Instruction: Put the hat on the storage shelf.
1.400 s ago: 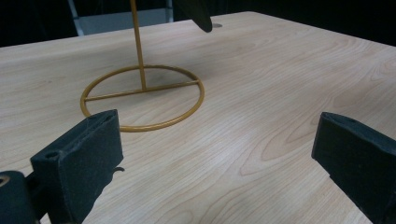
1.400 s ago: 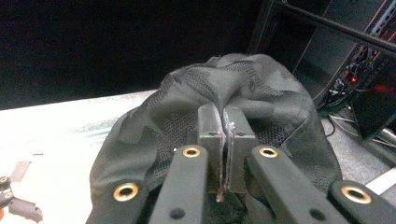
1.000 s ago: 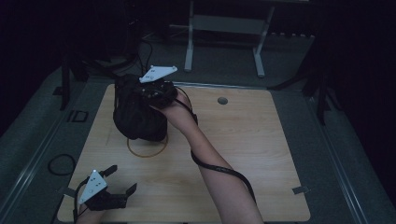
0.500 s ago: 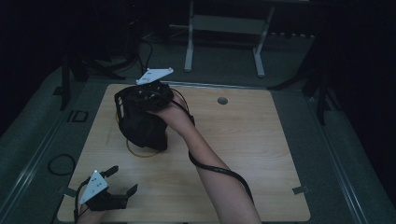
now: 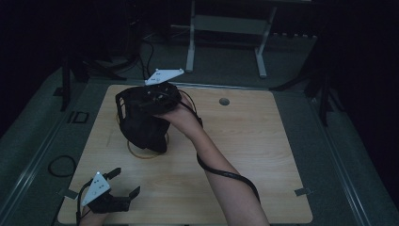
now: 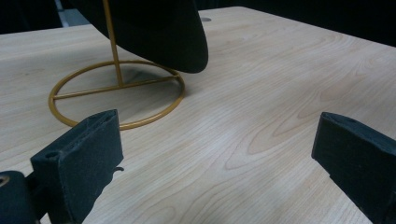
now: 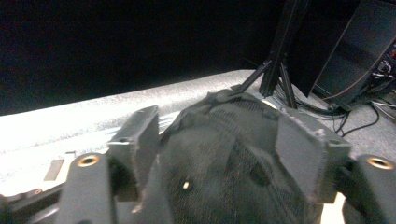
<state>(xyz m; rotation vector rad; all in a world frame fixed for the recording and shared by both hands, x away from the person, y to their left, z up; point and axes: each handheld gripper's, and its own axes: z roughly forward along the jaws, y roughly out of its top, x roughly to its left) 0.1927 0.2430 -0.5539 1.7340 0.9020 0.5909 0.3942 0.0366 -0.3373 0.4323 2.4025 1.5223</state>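
right claw just opening, astride black cap | left claw wide, empty | pale wood table | dark room

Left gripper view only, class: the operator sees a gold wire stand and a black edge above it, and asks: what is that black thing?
Observer: A black cap, hanging over the stand.
Operator: Where is the other gripper?
Observer: The right gripper is at the cap's top. Its jaws have just been opening, with the crown between them.
Operator: What lies beyond the far edge?
Observer: Past the table, a grey floor and a metal frame.
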